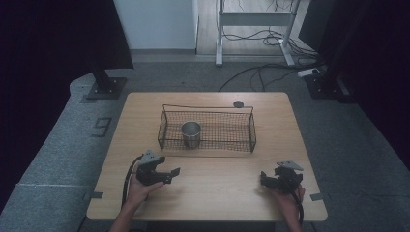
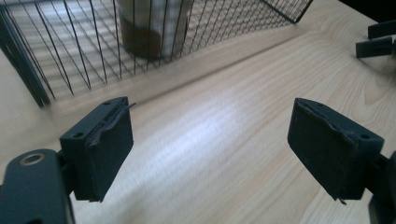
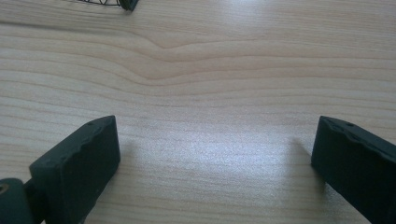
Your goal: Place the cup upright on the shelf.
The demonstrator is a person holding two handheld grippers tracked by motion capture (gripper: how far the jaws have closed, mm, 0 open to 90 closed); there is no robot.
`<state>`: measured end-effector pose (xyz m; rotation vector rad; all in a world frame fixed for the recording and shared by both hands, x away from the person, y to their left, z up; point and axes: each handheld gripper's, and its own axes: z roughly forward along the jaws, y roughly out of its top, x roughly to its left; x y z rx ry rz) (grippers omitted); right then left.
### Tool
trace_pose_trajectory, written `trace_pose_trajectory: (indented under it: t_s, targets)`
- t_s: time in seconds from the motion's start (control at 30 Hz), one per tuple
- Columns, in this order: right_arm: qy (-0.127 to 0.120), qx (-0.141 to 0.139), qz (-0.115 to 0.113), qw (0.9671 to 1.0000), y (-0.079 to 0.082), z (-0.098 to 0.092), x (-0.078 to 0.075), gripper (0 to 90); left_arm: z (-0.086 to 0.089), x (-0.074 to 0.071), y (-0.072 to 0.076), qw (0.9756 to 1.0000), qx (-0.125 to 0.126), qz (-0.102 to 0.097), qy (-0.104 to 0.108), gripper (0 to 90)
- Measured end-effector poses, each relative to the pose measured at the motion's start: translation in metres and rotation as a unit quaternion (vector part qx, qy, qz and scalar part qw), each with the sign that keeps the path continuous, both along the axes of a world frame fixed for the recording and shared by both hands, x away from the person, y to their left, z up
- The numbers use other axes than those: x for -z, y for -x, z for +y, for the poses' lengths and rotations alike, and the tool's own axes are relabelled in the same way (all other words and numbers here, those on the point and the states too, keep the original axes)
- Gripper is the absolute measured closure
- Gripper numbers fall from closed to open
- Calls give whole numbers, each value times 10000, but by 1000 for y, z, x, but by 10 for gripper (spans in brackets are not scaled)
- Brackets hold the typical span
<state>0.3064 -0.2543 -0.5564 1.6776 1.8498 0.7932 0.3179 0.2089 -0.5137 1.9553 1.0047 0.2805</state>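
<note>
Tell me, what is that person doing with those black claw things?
A person holds a hand-held gripper in each hand over a wooden table. The left hand-held gripper and the right hand-held gripper are both open and hold nothing. Ahead of them a metal cup stands upright inside a wire basket. Nobody is touching the cup or the basket.

left gripper [image 1: 175, 171] agape, right gripper [image 1: 261, 177] agape

Black wire basket [image 1: 207, 129]; silver metal cup [image 1: 191, 134]; pale wood-grained table [image 1: 217, 183]; both grippers' jaws black.
</note>
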Motion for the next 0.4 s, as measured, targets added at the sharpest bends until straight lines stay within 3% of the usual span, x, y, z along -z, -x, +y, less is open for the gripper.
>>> trace_pose_trajectory:
  t_s: [0.07, 0.4]
  targets:
    - [-3, -5, 1, 10000, 0, 0, 0, 11, -1, 4, 4, 9999, -70, -82, -83, 144]
    - [-1, -1, 1, 10000, 0, 0, 0, 10, -7, 9, 8, 9998, 88, -52, -170, 147]
